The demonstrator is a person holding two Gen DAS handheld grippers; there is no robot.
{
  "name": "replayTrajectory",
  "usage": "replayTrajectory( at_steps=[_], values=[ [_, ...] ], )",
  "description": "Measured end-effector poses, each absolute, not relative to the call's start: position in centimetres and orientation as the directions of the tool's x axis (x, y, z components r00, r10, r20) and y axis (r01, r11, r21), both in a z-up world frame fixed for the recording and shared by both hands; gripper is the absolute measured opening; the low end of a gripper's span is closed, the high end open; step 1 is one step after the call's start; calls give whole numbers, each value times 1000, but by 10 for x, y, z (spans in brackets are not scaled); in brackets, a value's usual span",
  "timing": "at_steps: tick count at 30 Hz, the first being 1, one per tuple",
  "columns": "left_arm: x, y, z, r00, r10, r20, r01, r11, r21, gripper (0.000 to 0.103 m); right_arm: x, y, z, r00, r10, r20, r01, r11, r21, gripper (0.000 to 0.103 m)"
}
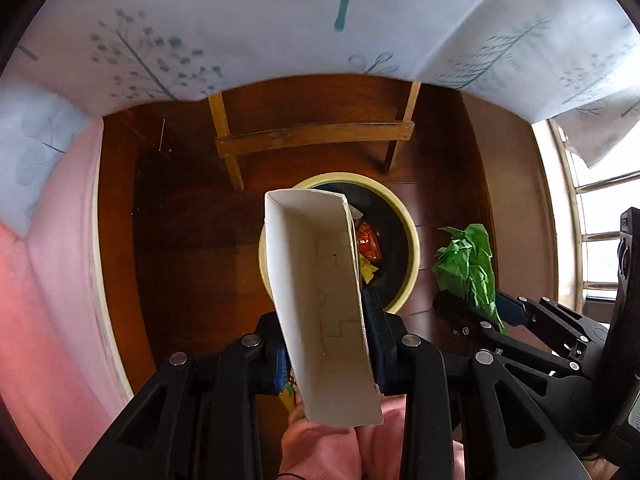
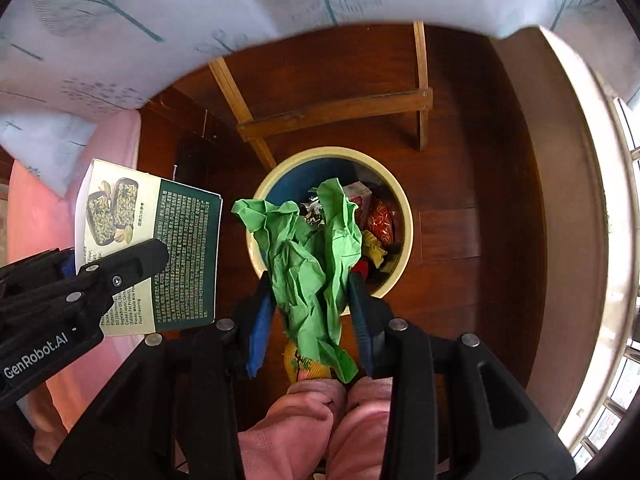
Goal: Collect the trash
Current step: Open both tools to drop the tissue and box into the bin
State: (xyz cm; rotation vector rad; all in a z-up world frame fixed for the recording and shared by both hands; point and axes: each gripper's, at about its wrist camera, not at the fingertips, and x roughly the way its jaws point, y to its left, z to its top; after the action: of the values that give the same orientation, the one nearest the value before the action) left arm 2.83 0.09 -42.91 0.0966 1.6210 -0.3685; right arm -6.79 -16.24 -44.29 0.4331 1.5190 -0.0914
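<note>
My left gripper (image 1: 326, 354) is shut on an open cardboard box (image 1: 320, 300), white inside, held above the near left rim of a round cream trash bin (image 1: 412, 248). In the right wrist view the box (image 2: 160, 244) shows its printed green side, left of the bin (image 2: 400, 200). My right gripper (image 2: 310, 320) is shut on crumpled green paper (image 2: 312, 256), held over the bin's near edge. The green paper also shows in the left wrist view (image 1: 468, 264). The bin holds red and yellow wrappers (image 2: 380, 224).
The bin stands on a dark wood floor (image 2: 480, 180) under a table with a tree-print cloth (image 1: 240, 20). A wooden chair frame (image 1: 316, 136) stands behind the bin. Pink fabric (image 1: 44, 280) lies at left, a railed window (image 1: 600, 220) at right.
</note>
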Motion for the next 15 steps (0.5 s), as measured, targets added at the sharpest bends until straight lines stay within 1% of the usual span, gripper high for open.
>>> replayTrajectory(
  at_steps=[5, 7, 9, 10, 11, 12, 13, 15],
  values=[
    [34, -1, -467, -99, -144, -985, 252, 954, -165, 33, -73, -169, -468, 68, 233, -970, 352, 904, 242, 34],
    [33, 2, -470, -90, -142, -986, 249, 955, -161, 35, -64, -175, -472, 64, 233, -970, 361, 901, 240, 34],
    [35, -1, -471, -85, -134, -987, 258, 954, -152, 47, -57, -179, -469, 72, 238, -969, 368, 896, 247, 34],
    [35, -2, -472, -83, -130, -988, 264, 953, -148, 68, -56, -182, -469, 76, 237, -968, 369, 896, 248, 34],
    [37, -5, -474, -77, -126, -989, 267, 953, -142, 84, -51, -185, -467, 80, 239, -968, 369, 895, 251, 35],
    [38, -5, -474, -65, -121, -990, 270, 953, -135, 88, -48, -185, -463, 83, 240, -967, 369, 894, 254, 37],
    [40, -6, -474, -58, -117, -991, 274, 953, -129, 89, -44, -188, -461, 84, 237, -968, 369, 895, 251, 41],
    [45, -7, -474, -55, -105, -993, 276, 954, -116, 90, -41, -187, -460, 79, 224, -971, 368, 899, 237, 54]
  ],
)
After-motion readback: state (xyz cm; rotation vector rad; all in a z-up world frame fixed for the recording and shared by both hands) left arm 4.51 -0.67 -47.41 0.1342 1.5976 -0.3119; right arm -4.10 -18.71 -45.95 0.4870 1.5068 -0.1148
